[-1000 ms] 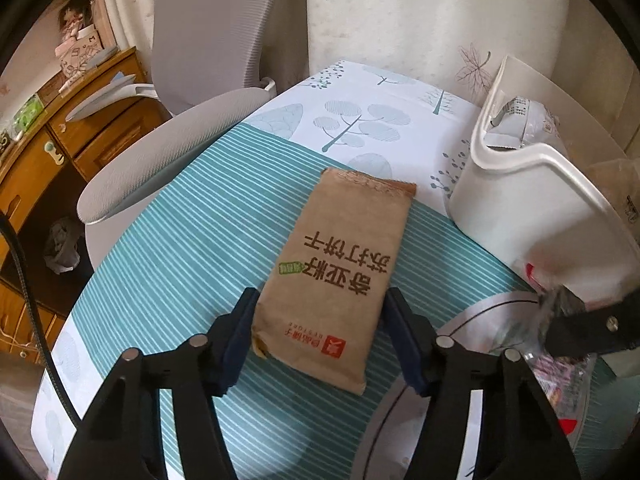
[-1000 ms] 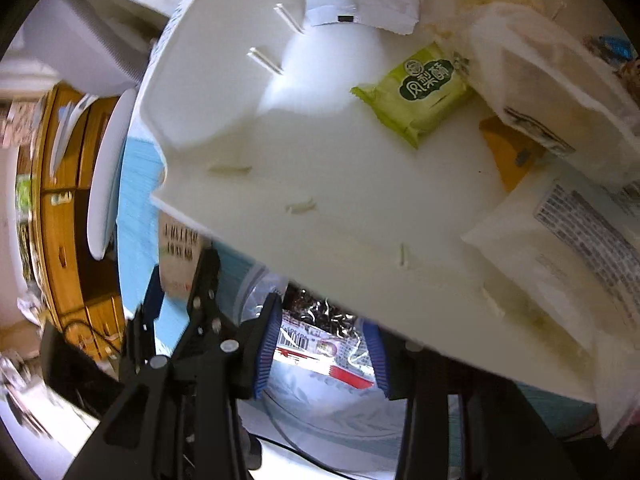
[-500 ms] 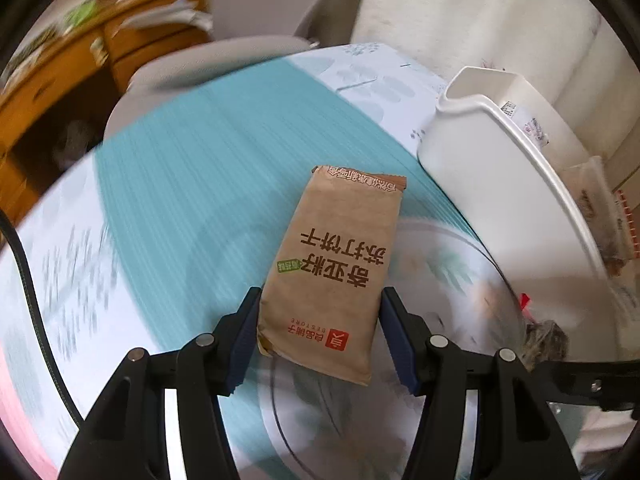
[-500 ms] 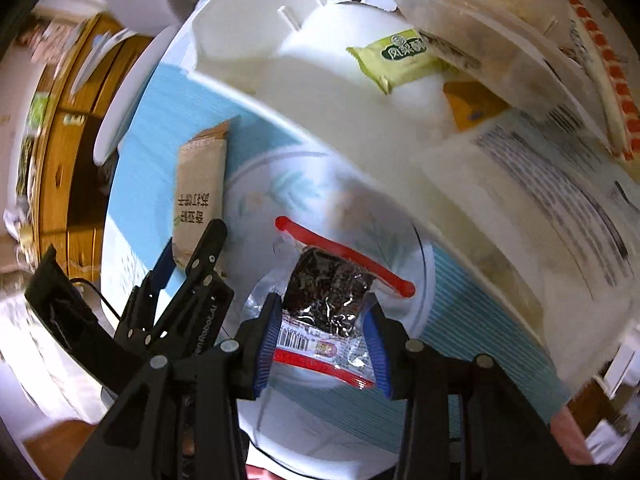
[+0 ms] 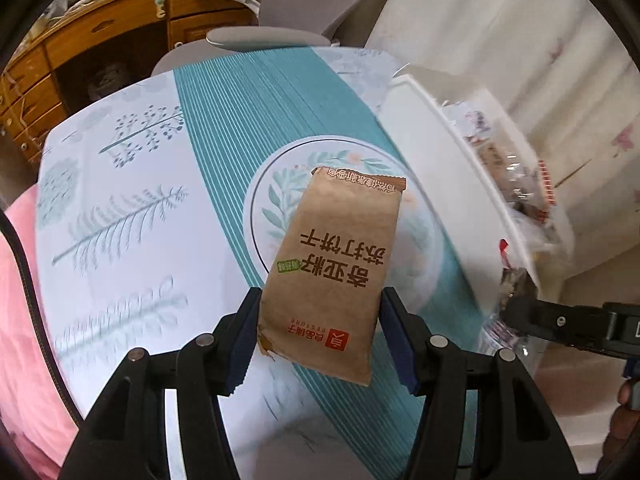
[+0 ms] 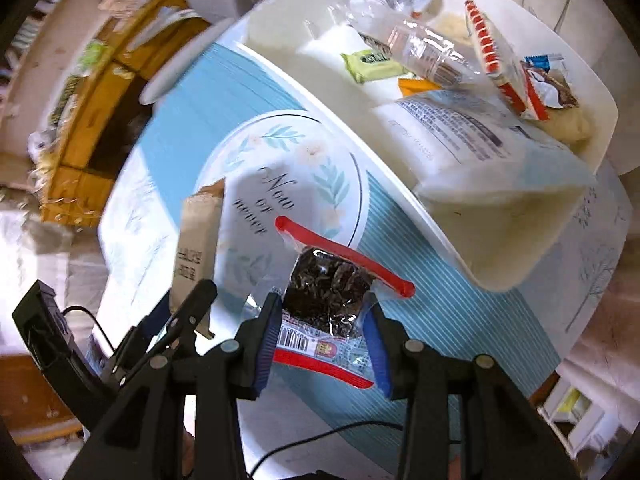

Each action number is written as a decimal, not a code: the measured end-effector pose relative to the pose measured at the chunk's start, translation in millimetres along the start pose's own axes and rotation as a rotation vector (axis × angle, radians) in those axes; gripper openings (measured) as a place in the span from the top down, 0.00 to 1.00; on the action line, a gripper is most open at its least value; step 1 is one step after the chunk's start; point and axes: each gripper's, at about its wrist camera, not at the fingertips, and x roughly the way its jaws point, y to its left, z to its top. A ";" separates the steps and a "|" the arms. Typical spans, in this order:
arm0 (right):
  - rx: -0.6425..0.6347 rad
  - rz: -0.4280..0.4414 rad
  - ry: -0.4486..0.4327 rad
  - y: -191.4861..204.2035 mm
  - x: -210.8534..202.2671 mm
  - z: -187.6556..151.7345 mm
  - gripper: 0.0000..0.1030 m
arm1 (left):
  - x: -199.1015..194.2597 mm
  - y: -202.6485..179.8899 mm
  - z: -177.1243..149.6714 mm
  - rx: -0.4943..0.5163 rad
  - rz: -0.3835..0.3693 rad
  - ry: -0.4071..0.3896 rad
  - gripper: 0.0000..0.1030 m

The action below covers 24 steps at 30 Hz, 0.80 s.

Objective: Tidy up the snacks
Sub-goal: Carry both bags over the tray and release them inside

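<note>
1. Between the blue pads of the left gripper [image 5: 320, 330], a brown paper cracker packet [image 5: 336, 276] is clamped by its lower end and held clear of the table.
2. Right gripper [image 6: 323, 326] is closed on a clear red-edged packet with dark contents [image 6: 330, 292], likewise lifted.
3. Ahead of both grippers lies the tablecloth [image 5: 224, 140], teal-striped with a round leaf motif.
4. Beyond the right gripper, a white bin [image 6: 520, 256] holds assorted snack packets.
5. Left gripper appears beside the right gripper, well apart from the bin.
</note>
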 end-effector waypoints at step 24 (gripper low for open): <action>-0.320 0.141 -0.210 -92.8 -127.2 44.3 0.60 | -69.4 -168.5 -18.1 -0.265 -0.174 -0.213 0.45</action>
